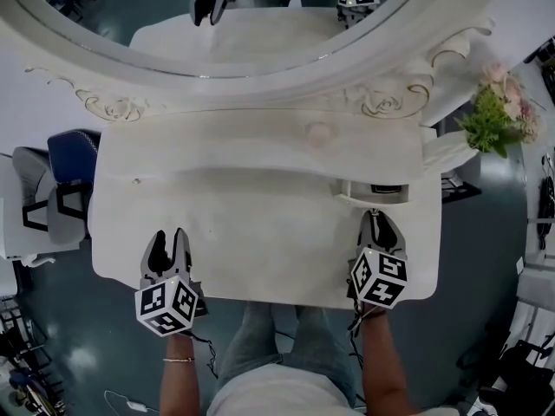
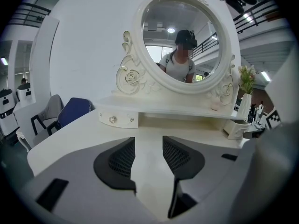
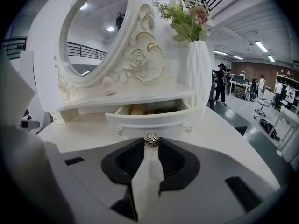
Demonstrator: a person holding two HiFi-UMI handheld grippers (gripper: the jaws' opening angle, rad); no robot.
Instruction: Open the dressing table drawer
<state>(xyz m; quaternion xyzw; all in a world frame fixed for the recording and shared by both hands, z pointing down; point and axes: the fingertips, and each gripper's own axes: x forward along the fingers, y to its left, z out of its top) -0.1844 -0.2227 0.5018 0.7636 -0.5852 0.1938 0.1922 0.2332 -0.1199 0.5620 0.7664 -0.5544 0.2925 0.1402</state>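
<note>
- We note a white carved wooden dressing table (image 1: 260,232) with a large oval mirror (image 1: 260,24) at its far edge.
- Its small white right-hand drawer (image 3: 149,120) stands partly pulled out under the far shelf, contents dim.
- A white ribbed vase (image 3: 200,73) of flowers stands at the far right.
- Left gripper (image 2: 148,146): jaws apart, nothing between, over the near left tabletop.
- Right gripper (image 3: 150,146): jaws clamped on the drawer's small metal knob (image 3: 151,140).
</note>
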